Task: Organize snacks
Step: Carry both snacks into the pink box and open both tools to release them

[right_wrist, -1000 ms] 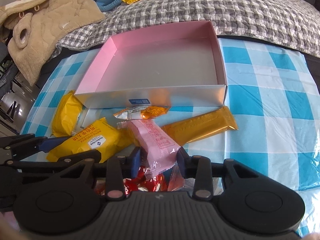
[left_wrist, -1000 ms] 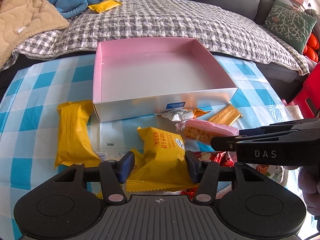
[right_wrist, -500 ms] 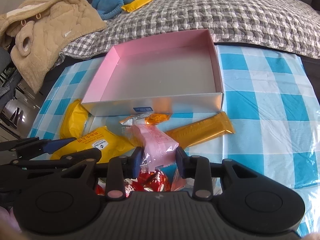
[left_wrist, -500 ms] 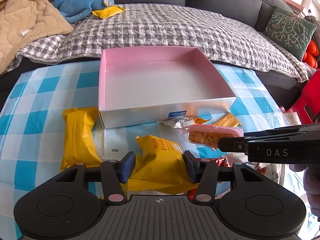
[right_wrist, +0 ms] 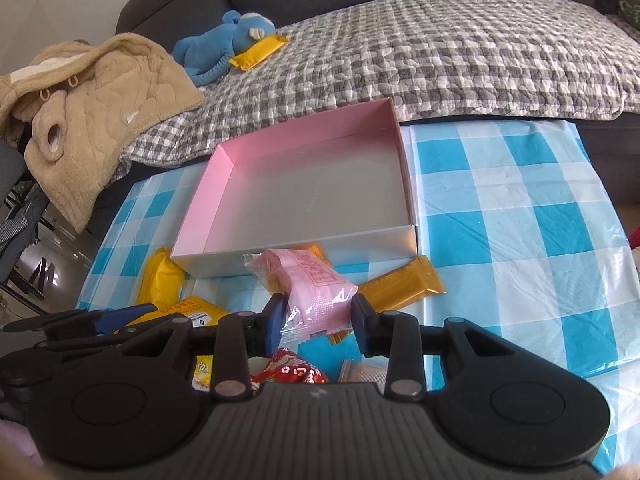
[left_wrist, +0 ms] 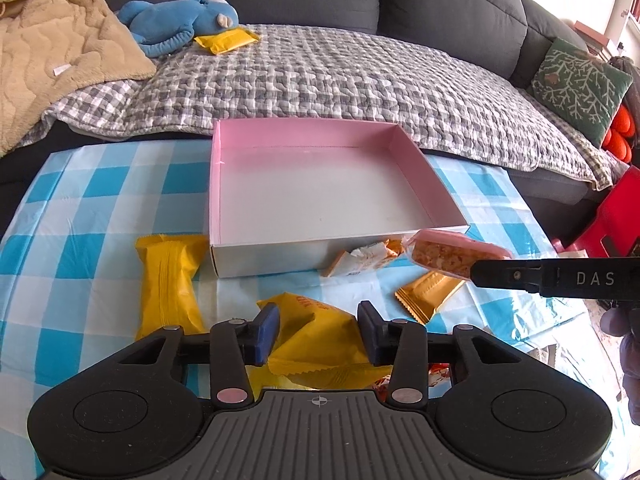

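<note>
An empty pink-lined box (left_wrist: 320, 196) (right_wrist: 312, 196) stands on the blue checked tablecloth. My left gripper (left_wrist: 316, 330) is shut on a yellow snack pack (left_wrist: 320, 344) and holds it above the cloth, in front of the box. My right gripper (right_wrist: 316, 316) is shut on a pink snack pack (right_wrist: 316, 288), lifted near the box's front right corner; the pack (left_wrist: 452, 254) also shows in the left wrist view. My left gripper's fingers (right_wrist: 116, 314) show at the left of the right wrist view.
On the cloth lie a yellow pack (left_wrist: 168, 280), an orange bar (right_wrist: 400, 290), a small orange-white wrapper (left_wrist: 360, 262) and red wrappers (right_wrist: 294, 372). Behind is a sofa with a grey checked quilt (left_wrist: 340, 80), a blue plush toy (left_wrist: 180, 26) and a beige blanket (left_wrist: 52, 56).
Both grippers have risen and drawn back with their packs. The pink pack has lifted off the cloth to about the height of the box's front right corner.
</note>
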`<state>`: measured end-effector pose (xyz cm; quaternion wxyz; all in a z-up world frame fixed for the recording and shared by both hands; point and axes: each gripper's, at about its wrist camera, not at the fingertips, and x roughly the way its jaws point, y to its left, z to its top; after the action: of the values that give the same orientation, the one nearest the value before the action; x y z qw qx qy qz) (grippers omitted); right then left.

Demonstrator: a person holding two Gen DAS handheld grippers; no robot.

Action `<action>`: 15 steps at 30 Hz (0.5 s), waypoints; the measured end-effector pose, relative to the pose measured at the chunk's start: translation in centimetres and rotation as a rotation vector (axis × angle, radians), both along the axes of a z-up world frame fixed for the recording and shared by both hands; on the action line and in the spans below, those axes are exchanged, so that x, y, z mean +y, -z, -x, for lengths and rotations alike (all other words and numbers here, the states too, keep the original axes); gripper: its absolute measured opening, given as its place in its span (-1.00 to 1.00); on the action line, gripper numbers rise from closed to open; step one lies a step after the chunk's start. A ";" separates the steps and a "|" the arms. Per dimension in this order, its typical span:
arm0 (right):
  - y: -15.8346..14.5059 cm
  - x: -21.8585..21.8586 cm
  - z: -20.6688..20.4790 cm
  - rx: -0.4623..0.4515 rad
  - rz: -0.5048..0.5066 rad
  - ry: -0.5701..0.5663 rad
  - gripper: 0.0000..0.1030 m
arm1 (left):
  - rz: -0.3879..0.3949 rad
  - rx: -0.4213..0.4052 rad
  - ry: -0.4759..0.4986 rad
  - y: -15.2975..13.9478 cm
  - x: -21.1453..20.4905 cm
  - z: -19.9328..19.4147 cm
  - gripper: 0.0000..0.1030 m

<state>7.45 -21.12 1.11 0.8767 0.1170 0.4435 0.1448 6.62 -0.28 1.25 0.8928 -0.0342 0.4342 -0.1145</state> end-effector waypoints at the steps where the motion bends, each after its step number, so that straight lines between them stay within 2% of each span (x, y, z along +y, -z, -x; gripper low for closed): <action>1: -0.1 -0.3 0.0 -0.001 -0.010 0.010 -0.38 | 0.001 -0.001 -0.001 -0.1 0.0 0.0 -0.25; 5: -0.2 -1.1 0.1 0.002 -0.040 0.038 -0.38 | -0.015 0.023 0.039 0.1 -0.2 -0.2 -0.24; 9: 0.2 -1.0 0.1 0.017 -0.039 0.038 -0.38 | -0.053 0.092 0.077 1.3 -0.4 -0.4 -0.10; 11: 0.5 -0.6 0.1 0.029 -0.029 0.028 -0.38 | -0.074 0.111 0.082 1.9 -0.6 -0.4 0.00; 13: 0.8 -0.2 0.1 0.040 -0.019 0.013 -0.37 | -0.105 0.123 0.105 2.5 -1.1 -0.6 0.21; 15: 1.1 0.3 0.1 0.052 -0.008 -0.002 -0.37 | -0.136 0.134 0.124 3.0 -1.7 -0.8 0.24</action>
<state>7.36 -20.85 0.05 0.8643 0.1237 0.4656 0.1444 7.38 -1.93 -1.80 0.8533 0.0457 0.5009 -0.1374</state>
